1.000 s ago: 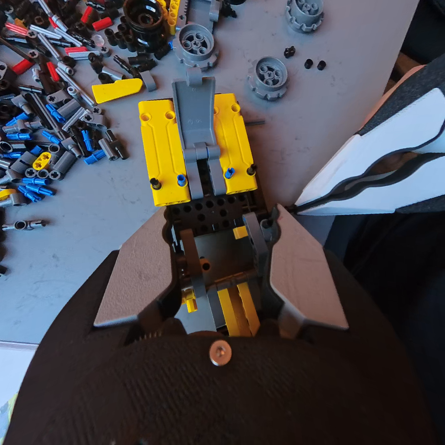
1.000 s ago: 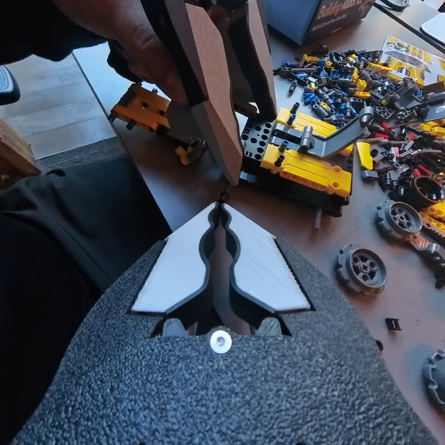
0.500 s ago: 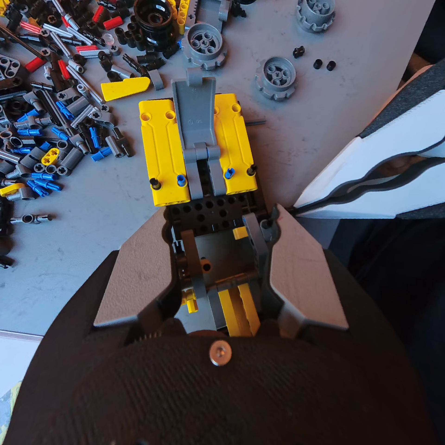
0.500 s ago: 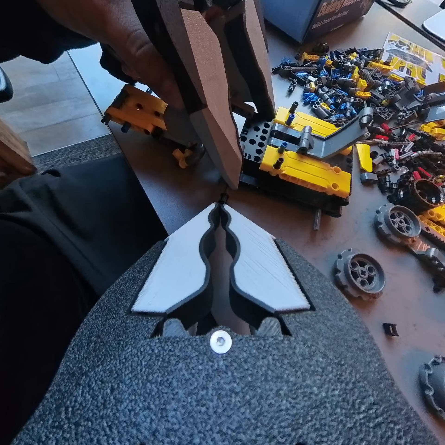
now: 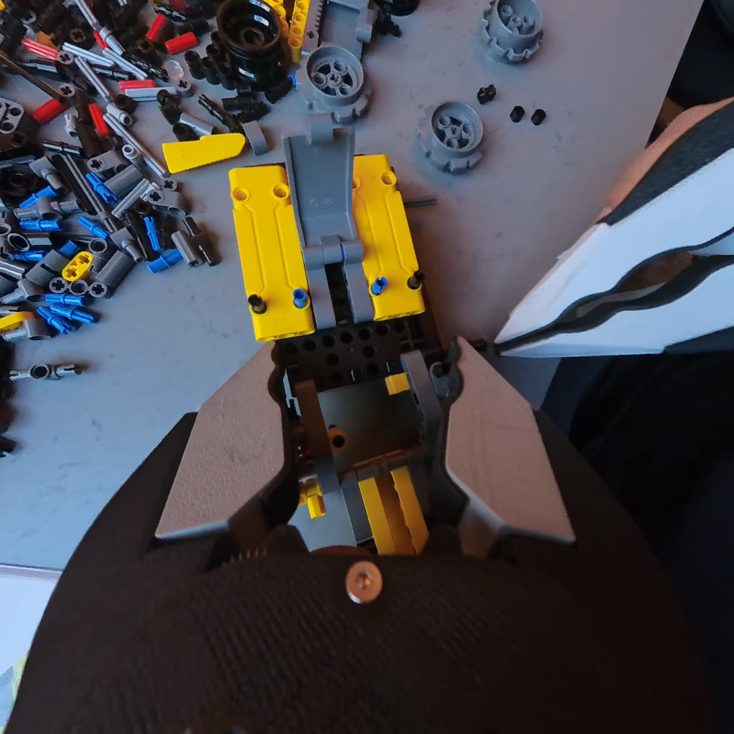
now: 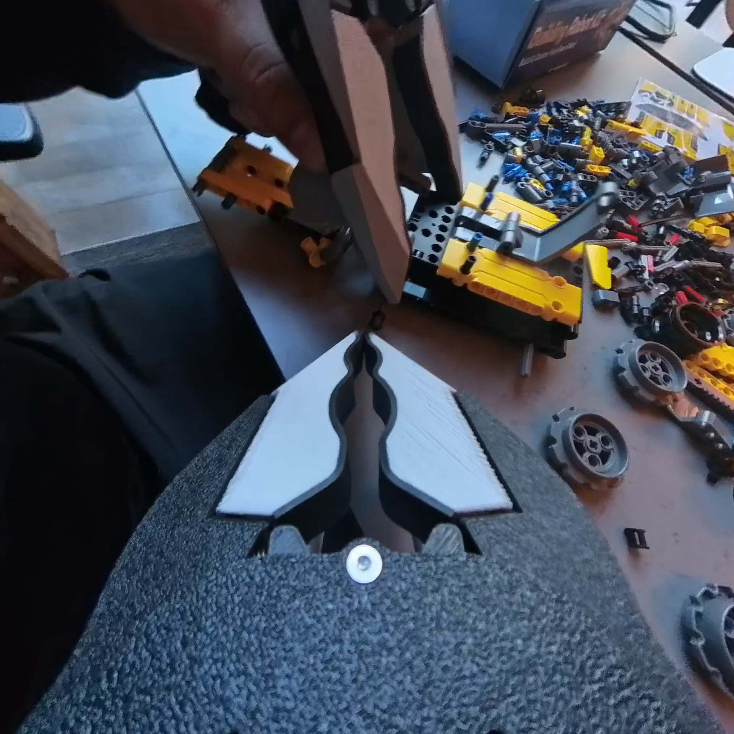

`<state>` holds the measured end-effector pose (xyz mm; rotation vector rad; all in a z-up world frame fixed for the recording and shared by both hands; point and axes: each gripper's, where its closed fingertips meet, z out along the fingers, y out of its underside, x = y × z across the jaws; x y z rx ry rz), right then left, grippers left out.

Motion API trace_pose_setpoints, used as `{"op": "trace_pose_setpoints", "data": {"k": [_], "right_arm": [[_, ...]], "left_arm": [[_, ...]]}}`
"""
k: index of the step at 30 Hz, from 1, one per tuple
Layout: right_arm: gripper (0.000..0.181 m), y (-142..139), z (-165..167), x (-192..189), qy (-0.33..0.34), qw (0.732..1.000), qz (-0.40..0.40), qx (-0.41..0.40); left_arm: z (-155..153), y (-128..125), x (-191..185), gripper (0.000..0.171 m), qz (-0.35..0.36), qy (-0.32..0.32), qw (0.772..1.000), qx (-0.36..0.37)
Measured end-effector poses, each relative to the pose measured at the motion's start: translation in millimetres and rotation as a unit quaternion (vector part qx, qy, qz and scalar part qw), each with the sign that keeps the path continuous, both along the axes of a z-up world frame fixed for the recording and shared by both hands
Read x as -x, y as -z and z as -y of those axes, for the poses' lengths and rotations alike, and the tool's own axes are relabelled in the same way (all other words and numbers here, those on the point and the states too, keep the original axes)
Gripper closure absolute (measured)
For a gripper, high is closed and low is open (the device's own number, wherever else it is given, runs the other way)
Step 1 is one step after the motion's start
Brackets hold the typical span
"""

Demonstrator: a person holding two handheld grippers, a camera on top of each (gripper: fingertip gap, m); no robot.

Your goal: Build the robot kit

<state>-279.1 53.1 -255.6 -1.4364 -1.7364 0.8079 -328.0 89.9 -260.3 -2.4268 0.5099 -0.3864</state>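
Tabletop (image 5: 119, 456) carries the yellow-black brick model (image 5: 337, 317) — left tool (image 5: 363, 365) is clamped on the model's near end, fingers either side. Loose-parts pile (image 5: 79, 198) lies ahead-left. Right tool (image 6: 364, 335) is pressed together on a small black pin (image 6: 377, 317), just beside the left tool's finger.

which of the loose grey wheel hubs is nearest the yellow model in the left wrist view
The grey hub just beyond the model's grey ramp piece, nearly touching its tip. The other two hubs lie apart, farther right.
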Motion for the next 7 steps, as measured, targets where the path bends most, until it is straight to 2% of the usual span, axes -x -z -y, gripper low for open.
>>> {"op": "trace_pose_setpoints", "data": {"k": [3,7], "right_arm": [[0.181,7,6,-5,-0.031,0.999,0.020,-0.013],[0.181,-2,-4,-3,-0.008,1.000,-0.003,-0.019]], "left_arm": [[0,-1,0,0.092,0.008,0.013,1.000,0.001],[2,-1,-2,0.092,0.010,0.028,1.000,0.002]]}}
